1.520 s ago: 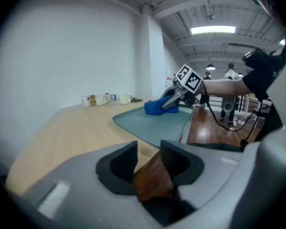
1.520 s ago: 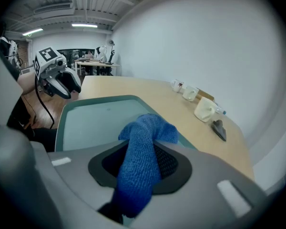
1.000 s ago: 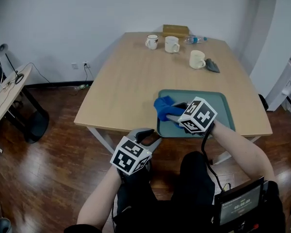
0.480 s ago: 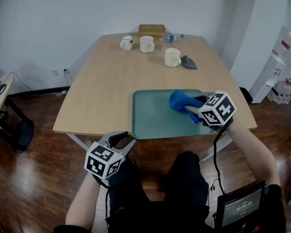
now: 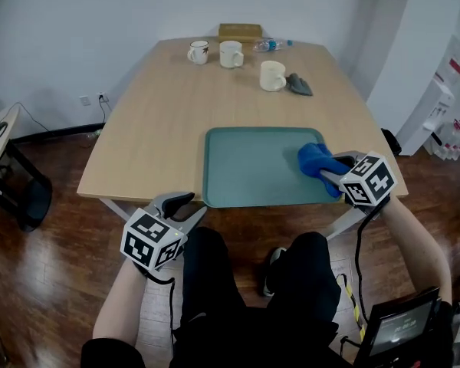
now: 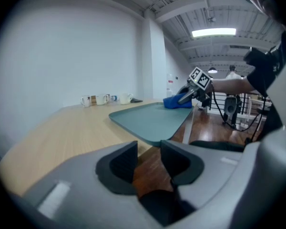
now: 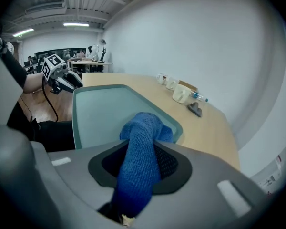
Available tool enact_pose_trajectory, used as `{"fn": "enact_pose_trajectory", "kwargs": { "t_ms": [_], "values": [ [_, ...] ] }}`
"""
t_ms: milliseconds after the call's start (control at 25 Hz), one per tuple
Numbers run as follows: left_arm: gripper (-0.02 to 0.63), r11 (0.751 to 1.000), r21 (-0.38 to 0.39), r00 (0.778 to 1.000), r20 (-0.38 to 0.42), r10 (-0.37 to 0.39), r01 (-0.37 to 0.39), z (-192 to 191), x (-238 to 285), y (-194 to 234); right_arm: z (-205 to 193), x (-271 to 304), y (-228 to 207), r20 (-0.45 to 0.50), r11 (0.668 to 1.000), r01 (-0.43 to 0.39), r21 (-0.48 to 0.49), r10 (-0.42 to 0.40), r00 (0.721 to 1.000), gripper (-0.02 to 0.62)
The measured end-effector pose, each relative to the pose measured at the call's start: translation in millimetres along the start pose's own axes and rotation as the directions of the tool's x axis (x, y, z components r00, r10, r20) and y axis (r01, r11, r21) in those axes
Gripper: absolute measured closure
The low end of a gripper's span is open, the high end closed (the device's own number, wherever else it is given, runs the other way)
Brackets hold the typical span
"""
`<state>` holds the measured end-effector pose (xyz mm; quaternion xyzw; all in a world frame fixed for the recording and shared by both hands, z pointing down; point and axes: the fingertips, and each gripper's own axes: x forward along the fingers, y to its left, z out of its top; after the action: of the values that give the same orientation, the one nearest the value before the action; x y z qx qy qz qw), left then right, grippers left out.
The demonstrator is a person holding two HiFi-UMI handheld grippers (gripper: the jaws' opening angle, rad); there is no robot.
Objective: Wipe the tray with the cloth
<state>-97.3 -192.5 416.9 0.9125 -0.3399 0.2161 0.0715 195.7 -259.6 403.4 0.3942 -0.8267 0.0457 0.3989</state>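
Table [image 5: 161, 129] edge meets tray [image 5: 245, 167]; right gripper [image 5: 326, 172] clamps cloth [image 5: 313, 158] by right rim; left gripper [image 5: 185, 203] parted, empty.

- A light wooden table [image 5: 153, 129] with rounded corners stands on a dark wooden floor [image 5: 54, 282].
- A teal rectangular tray [image 5: 245, 167] lies flat on the table's near half, right of centre, its near rim at the table's near edge.
- Two white ceramic mugs [image 5: 198, 51] [image 5: 231, 54] stand side by side near the far edge.
- A third white mug [image 5: 272, 75] stands nearer, to their right.
- A small dark grey object [image 5: 298, 84] lies just beside that mug.
- A flat brown box [image 5: 240, 31] sits at the far edge.
- A clear plastic bottle [image 5: 270, 44] lies on its side next to the box.
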Motion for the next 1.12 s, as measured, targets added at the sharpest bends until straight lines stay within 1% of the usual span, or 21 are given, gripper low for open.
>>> {"fn": "enact_pose_trajectory", "kwargs": {
  "t_ms": [120, 160, 280, 360, 480, 680, 760, 840, 880, 960, 1000, 1040, 1120],
  "values": [
    [0.454, 1.0, -0.002, 1.0, -0.003, -0.003, 0.003, 0.3, 1.2, 0.8, 9.3, 10.0, 15.5, 0.012, 1.0, -0.004, -0.03, 0.004, 1.0, 0.477],
    [0.454, 1.0, -0.003, 1.0, -0.005, -0.005, 0.005, 0.0, 1.8, 0.6, 16.1, 13.3, 23.6, 0.025, 0.999, -0.023, -0.038, 0.024, 0.999, 0.477],
    [0.454, 1.0, 0.004, 1.0, -0.013, -0.015, 0.015, -0.6, 3.2, -1.0, 45.8, 27.1, 62.0, 0.082, 0.989, -0.14, -0.039, 0.143, 0.986, 0.477],
    [0.454, 1.0, 0.006, 1.0, -0.019, -0.021, 0.021, 0.2, 4.3, -1.4, 67.2, 39.3, 87.1, 0.09, 0.98, -0.178, -0.093, 0.187, 0.978, 0.477],
    [0.454, 1.0, 0.009, 0.999, -0.026, -0.027, 0.027, 1.0, 5.9, -3.5, 98.7, 56.8, 125.1, 0.093, 0.957, -0.233, -0.174, 0.251, 0.963, 0.477],
    [0.454, 0.998, 0.058, 0.998, -0.049, -0.026, 0.029, -2.7, 5.7, -8.1, 142.7, 77.5, 188.1, 0.121, 0.909, -0.315, -0.273, 0.357, 0.926, 0.477],
    [0.454, 0.997, 0.074, 0.998, -0.055, -0.024, 0.028, -3.6, 6.6, -10.4, 151.7, 79.8, 201.8, 0.125, 0.897, -0.307, -0.319, 0.361, 0.924, 0.477],
    [0.454, 0.997, 0.074, 0.999, -0.049, -0.022, 0.025, -3.7, 6.3, -11.5, 157.3, 77.9, 203.5, 0.141, 0.893, -0.257, -0.369, 0.328, 0.934, 0.477],
    [0.454, 0.997, 0.067, 0.999, -0.04, -0.021, 0.024, -2.9, 5.1, -10.8, 162.1, 74.1, 202.8, 0.164, 0.893, -0.23, -0.386, 0.312, 0.936, 0.477],
    [0.454, 0.999, 0.047, 1.0, -0.02, -0.018, 0.019, -0.4, 1.8, -7.5, 174.6, 62.2, 205.6, 0.224, 0.889, -0.203, -0.41, 0.313, 0.923, 0.477],
    [0.454, 0.999, 0.039, 1.0, -0.013, -0.016, 0.017, 0.6, 0.3, -5.8, 178.4, 56.9, 210.6, 0.24, 0.878, -0.206, -0.432, 0.332, 0.912, 0.477],
    [0.454, 0.999, 0.033, 1.0, -0.009, -0.016, 0.016, 1.1, -0.8, -4.9, 178.7, 53.4, 218.2, 0.237, 0.858, -0.218, -0.465, 0.358, 0.903, 0.477],
    [0.454, 0.999, 0.028, 1.0, -0.01, -0.017, 0.018, -0.1, -2.1, -5.7, 170.8, 50.1, 235.7, 0.189, 0.797, -0.248, -0.551, 0.408, 0.893, 0.477]
  ]
}}
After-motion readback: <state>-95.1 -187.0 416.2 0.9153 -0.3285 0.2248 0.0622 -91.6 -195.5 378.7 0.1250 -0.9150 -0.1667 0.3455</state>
